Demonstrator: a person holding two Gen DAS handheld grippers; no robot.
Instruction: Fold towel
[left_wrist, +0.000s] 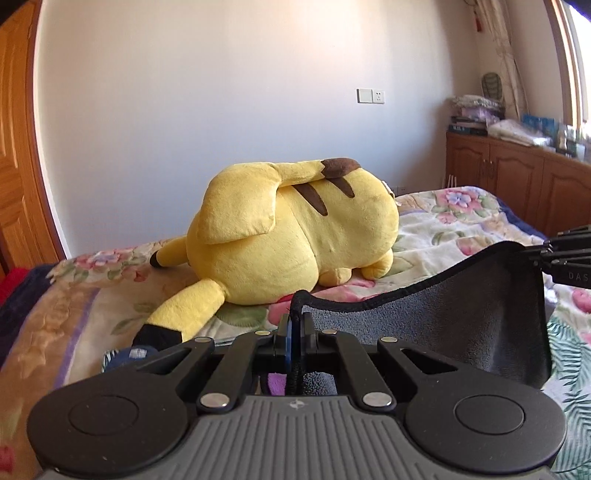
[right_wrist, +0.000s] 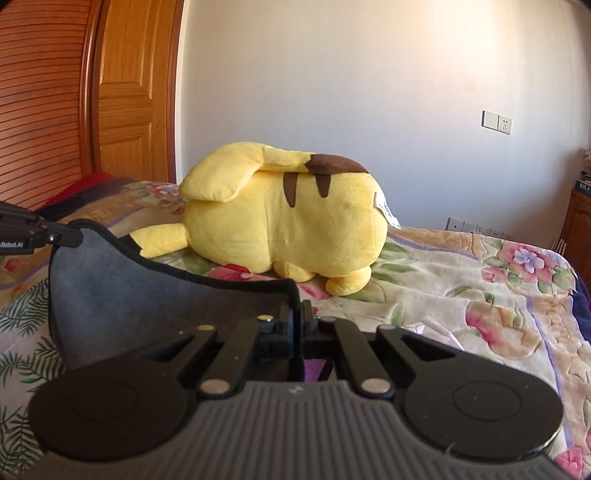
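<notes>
A dark grey towel (left_wrist: 461, 317) with a black hem hangs stretched between my two grippers above the bed. My left gripper (left_wrist: 295, 325) is shut on one top corner of it. My right gripper (right_wrist: 295, 314) is shut on the other top corner; the towel (right_wrist: 147, 295) sags to its left. The right gripper also shows at the right edge of the left wrist view (left_wrist: 546, 254), and the left gripper at the left edge of the right wrist view (right_wrist: 70, 234). The towel's lower part is hidden behind the gripper bodies.
A large yellow plush toy (left_wrist: 295, 232) lies on the floral bedspread (left_wrist: 443, 229) just beyond the towel. It also shows in the right wrist view (right_wrist: 288, 221). A wooden cabinet (left_wrist: 517, 177) with stacked items stands at the right, a wooden door (right_wrist: 125, 88) at the left.
</notes>
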